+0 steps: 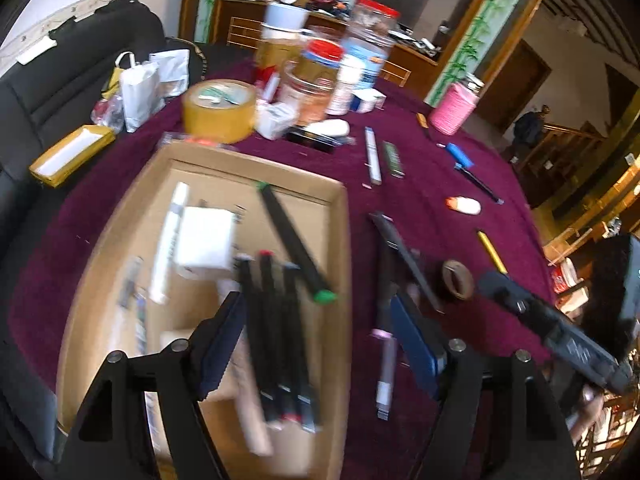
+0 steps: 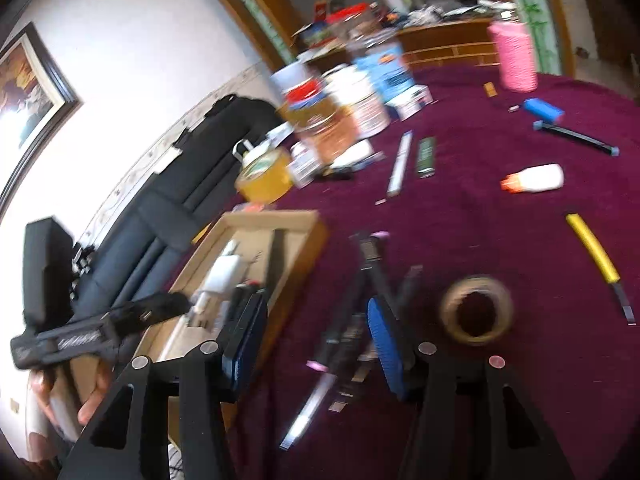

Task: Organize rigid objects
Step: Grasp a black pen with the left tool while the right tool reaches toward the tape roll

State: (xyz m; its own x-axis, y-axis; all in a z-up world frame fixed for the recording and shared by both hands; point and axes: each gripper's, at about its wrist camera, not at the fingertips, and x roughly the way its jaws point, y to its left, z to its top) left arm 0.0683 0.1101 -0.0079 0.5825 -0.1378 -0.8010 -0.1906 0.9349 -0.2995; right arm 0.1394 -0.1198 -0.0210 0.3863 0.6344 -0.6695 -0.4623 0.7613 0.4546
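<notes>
White wall (image 2: 132, 52), framed picture (image 2: 28, 92), black sofa (image 1: 60, 76), wooden cabinet (image 1: 404, 56).

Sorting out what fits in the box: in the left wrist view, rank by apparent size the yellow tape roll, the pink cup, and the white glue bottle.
1. Yellow tape roll
2. Pink cup, though it sits farther from the camera, so this is unsure
3. White glue bottle, clearly smallest

- We're in somebody's home: a black sofa (image 2: 168, 196) sits by the table.
- Framed picture (image 2: 28, 92), wooden staircase (image 1: 568, 140), cluttered wood sideboard (image 1: 320, 12).
</notes>
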